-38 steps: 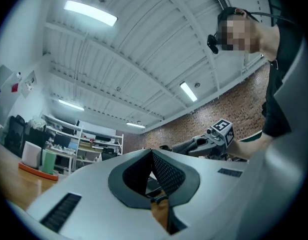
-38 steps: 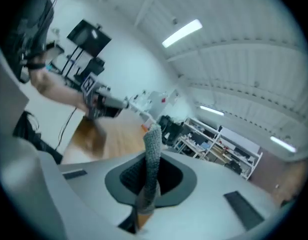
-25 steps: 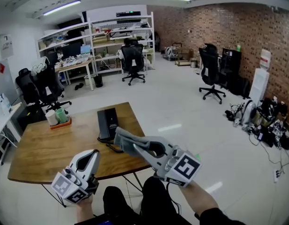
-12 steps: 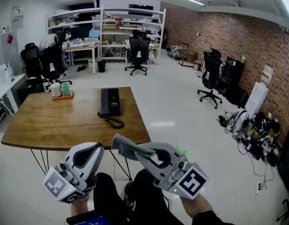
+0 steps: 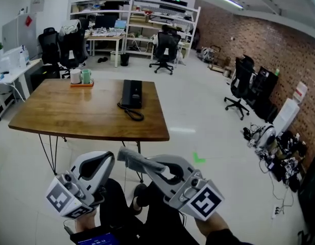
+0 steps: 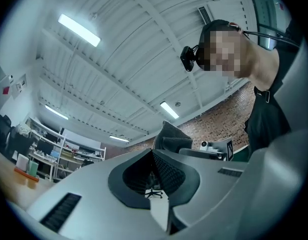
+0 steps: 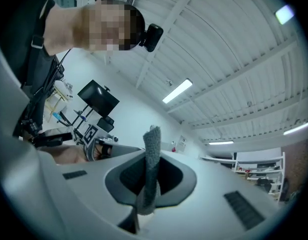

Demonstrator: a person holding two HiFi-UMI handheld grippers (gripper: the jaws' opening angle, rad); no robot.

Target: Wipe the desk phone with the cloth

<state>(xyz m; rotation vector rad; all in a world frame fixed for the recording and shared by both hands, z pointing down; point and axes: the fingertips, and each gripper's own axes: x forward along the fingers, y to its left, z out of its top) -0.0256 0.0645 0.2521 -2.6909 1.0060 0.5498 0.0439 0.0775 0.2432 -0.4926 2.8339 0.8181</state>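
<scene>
The black desk phone (image 5: 131, 93) lies flat near the right end of the wooden table (image 5: 65, 114), its coiled cord (image 5: 133, 114) trailing toward the front edge. Both grippers are held low, well short of the table and over the floor. My right gripper (image 5: 141, 163) is shut on a grey cloth (image 5: 127, 156), which sticks out past the tips. In the right gripper view the cloth (image 7: 151, 169) stands upright between the jaws of that gripper (image 7: 147, 159). My left gripper (image 5: 106, 158) is shut with nothing in it (image 6: 153, 153). The cloth (image 6: 172, 135) shows beyond it.
An orange tray with two cups (image 5: 81, 79) sits at the table's far left corner. Black office chairs (image 5: 164, 49) and shelving (image 5: 147, 19) stand behind, another chair (image 5: 239, 83) and cables at right. A green mark (image 5: 198, 158) is on the white floor.
The view has backed away from the table, so the phone now lies farther off. Both grippers stay low near the body, the cloth still held in the right one.
</scene>
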